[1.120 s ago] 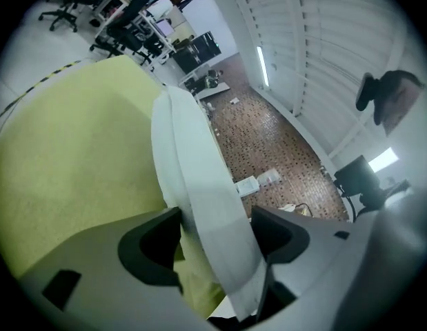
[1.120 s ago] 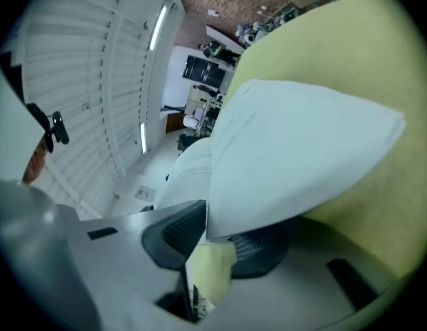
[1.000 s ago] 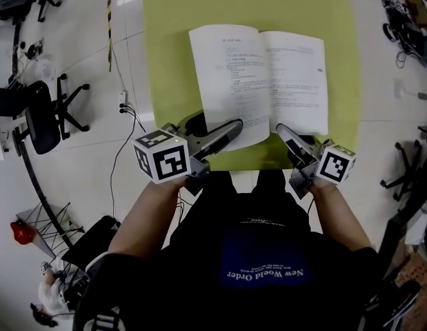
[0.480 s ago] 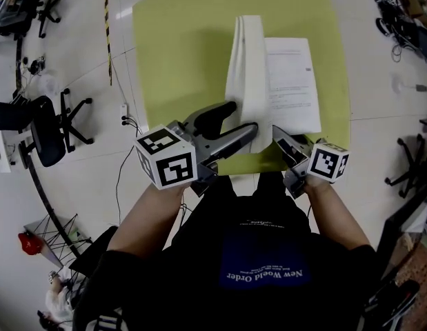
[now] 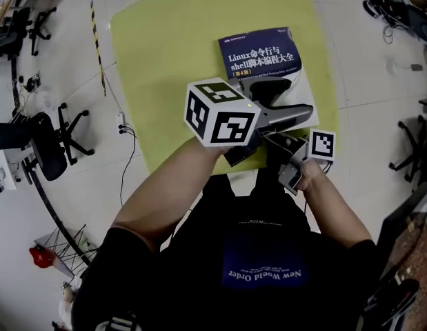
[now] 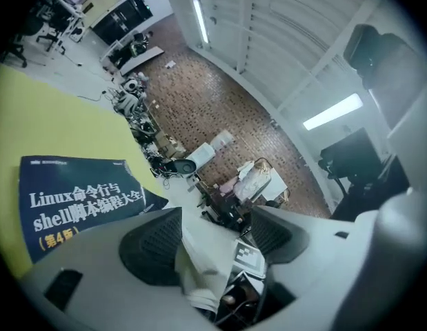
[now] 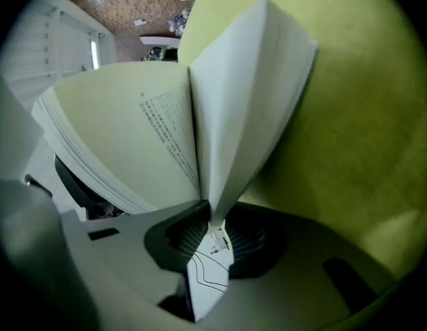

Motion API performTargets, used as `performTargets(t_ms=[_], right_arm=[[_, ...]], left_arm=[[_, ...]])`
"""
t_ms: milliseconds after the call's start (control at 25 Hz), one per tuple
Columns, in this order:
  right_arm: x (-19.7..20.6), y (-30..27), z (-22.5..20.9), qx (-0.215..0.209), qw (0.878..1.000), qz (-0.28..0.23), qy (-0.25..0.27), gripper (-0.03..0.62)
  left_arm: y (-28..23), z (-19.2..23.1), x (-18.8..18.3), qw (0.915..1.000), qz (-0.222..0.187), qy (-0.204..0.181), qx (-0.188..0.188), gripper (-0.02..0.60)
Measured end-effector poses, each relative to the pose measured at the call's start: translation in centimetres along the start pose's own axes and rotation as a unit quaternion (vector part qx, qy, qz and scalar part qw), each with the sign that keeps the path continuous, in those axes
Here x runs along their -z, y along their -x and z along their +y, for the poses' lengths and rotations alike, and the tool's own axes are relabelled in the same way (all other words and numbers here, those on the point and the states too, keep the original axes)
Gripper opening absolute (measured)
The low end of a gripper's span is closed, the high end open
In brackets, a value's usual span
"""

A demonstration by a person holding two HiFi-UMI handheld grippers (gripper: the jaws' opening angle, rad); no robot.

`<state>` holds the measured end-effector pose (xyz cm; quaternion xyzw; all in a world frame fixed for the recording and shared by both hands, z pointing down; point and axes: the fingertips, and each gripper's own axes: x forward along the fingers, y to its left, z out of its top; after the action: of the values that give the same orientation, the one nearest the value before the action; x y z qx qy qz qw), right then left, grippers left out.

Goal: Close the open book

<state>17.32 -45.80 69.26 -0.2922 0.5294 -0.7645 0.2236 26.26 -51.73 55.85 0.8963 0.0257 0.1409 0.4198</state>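
left tongs [image 6: 213,234] open, arm crossed rightward; right tongs [image 7: 212,236] just closing, pinching the book [image 5: 258,50] pages.

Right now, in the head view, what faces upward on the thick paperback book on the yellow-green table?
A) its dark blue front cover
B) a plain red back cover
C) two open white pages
A: the thick paperback book shows its dark blue front cover with white title print upward.

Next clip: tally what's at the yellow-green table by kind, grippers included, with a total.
book: 1, blue cover facing up
table: 1, yellow-green top
grippers: 2, namely the left gripper, jaws apart, and the right gripper, whose jaws have just been closing with pages of the book between them
Total: 4
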Motion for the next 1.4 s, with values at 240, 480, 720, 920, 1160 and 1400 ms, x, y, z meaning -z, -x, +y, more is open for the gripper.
performTargets(t_ms=[240,480,720,920,1160,1400], right_arm=[[-0.4,3.2,-1.7,0.091,0.995,-0.05,0.014,0.057],[1.7,6.7,-0.6,0.161,0.977,-0.031,0.133,0.072],[3.0,8.9,4.1,0.13,0.969,-0.021,0.208,0.072],[4.8,9.0,12.8,0.061,0.928,-0.015,0.368,0.072],[6.7,6.5,25.3,-0.018,0.833,-0.037,0.552,0.07],[8.3,6.1,35.0,-0.039,0.73,-0.076,0.678,-0.012]], left_arm=[[-0.4,-2.6,0.0,0.9984,-0.02,-0.019,0.049,0.318],[1.1,-3.7,1.2,0.9974,-0.038,-0.005,0.061,0.318],[4.5,-5.0,1.0,0.9956,-0.075,-0.047,0.032,0.318],[10.2,-8.7,-0.6,0.9877,-0.131,-0.086,0.005,0.318],[21.7,-14.4,-4.9,0.953,-0.218,-0.197,-0.077,0.288],[31.9,-19.0,-6.0,0.9111,-0.309,-0.219,-0.163,0.081]])
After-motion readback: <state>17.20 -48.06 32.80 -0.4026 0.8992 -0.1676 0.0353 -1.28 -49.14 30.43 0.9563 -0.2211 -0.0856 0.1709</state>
